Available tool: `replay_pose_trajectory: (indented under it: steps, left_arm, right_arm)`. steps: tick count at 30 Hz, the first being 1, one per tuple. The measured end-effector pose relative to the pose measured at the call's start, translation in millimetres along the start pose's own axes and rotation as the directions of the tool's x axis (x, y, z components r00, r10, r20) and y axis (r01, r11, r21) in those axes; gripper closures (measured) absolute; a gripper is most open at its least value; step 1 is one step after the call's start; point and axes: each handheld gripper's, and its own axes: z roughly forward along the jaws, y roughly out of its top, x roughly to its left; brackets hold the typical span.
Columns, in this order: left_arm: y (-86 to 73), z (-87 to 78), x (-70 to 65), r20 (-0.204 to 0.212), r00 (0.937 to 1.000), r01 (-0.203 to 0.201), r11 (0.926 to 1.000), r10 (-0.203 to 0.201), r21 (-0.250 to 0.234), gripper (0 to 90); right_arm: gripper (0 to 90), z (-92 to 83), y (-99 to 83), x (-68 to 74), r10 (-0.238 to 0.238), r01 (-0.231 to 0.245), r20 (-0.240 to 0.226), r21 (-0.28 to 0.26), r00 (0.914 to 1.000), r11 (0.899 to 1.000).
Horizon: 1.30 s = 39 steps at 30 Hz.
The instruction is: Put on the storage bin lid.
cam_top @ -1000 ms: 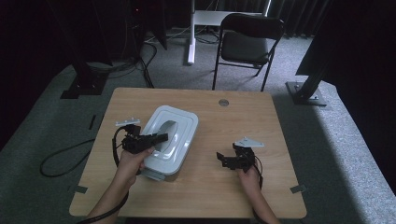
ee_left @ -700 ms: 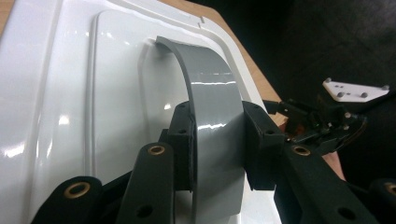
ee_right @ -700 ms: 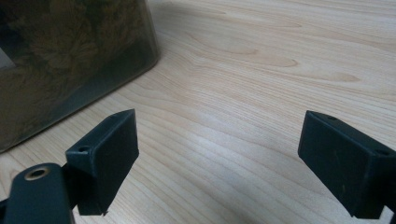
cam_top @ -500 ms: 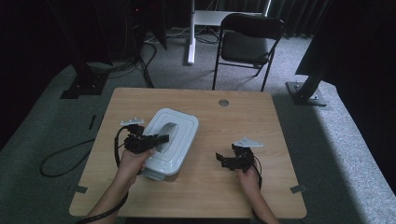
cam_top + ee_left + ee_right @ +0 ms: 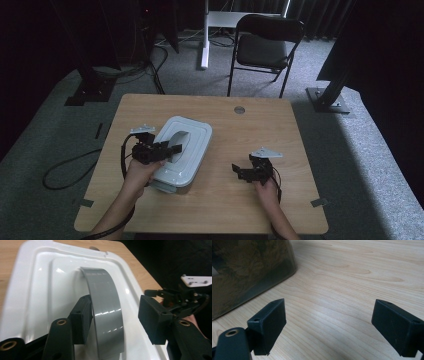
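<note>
One wooden table (image 5: 240, 150) carries everything here, and on it, at about nine o'clock from its middle, a white lidded container (image 5: 192, 132) is set within easy reach of the person's left side. Its lid is crossed by a grey arched handle (image 5: 106, 315), raised at the centre so that it can be gripped from above. The left gripper (image 5: 167, 148) is held over that handle, whose band is straddled by the jaws: one pad lies against or just beside it, the other stands clear, and the jaws have just been opening, so the handle looks released rather than clamped. The right gripper (image 5: 243, 172) is rested low on the table at about four o'clock, its jaws spread wide with nothing between them, apparently kept out of the way while the container is handled.
</note>
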Motion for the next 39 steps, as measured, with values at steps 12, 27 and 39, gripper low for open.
replay_pose_trajectory:
  steps: [12, 27, 39]
  left_arm:
    - [0.0, -19.6, 14.3, -0.064, 0.9970, -0.047, 0.9962, 0.042, -0.074, 10.5]
    - [-10.4, -35.2, 58.0, -0.203, 0.9791, -0.029, 0.9916, 0.003, -0.126, 0.7]
    - [-27.3, -38.9, 89.4, -0.318, 0.9468, -0.016, 0.9817, -0.046, -0.190, 0.7]
  right_arm:
    - [11.6, -2.7, 1.4, -1.5, 0.005, -0.005, 0.010, -0.010, 0.9999, 1.000]
    - [11.6, -0.1, 2.0, 0.5, -0.005, 0.005, 0.012, 0.002, 0.9999, 1.000]
    - [11.6, 2.0, 1.2, 1.5, -0.011, 0.011, 0.011, 0.013, 0.9999, 1.000]
